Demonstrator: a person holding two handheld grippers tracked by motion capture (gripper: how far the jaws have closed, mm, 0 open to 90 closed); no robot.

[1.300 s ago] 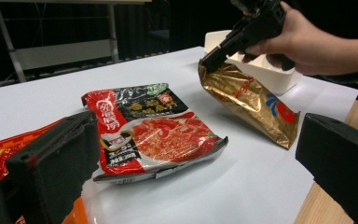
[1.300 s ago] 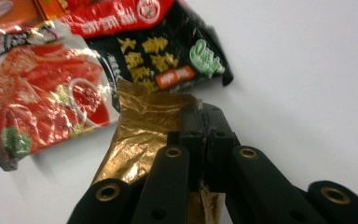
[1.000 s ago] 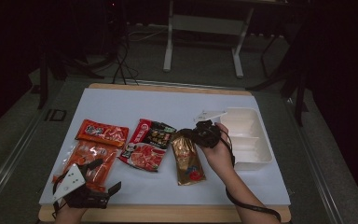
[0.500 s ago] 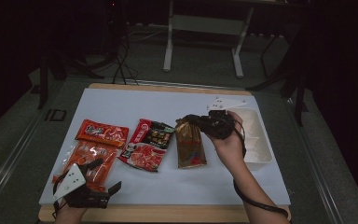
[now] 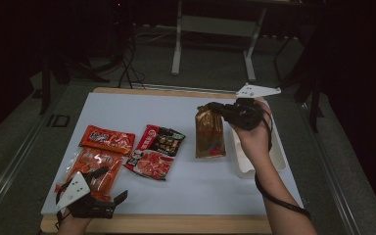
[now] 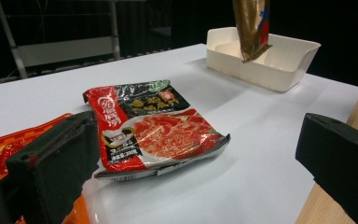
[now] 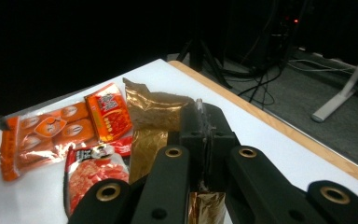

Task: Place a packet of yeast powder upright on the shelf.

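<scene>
Gold packet (image 5: 209,133) is hanging off the table, clamped at its top edge in the right gripper (image 5: 223,110), just left of the white tray (image 5: 279,155). At the near left corner, the left gripper (image 5: 108,187) is resting with its jaws standing wide apart on nothing, beside the clear pack of orange sachets (image 5: 94,166). Farther in, a red and black packet (image 5: 156,151) is lying flat mid-table, and an orange packet (image 5: 106,139) is lying to its left.
</scene>
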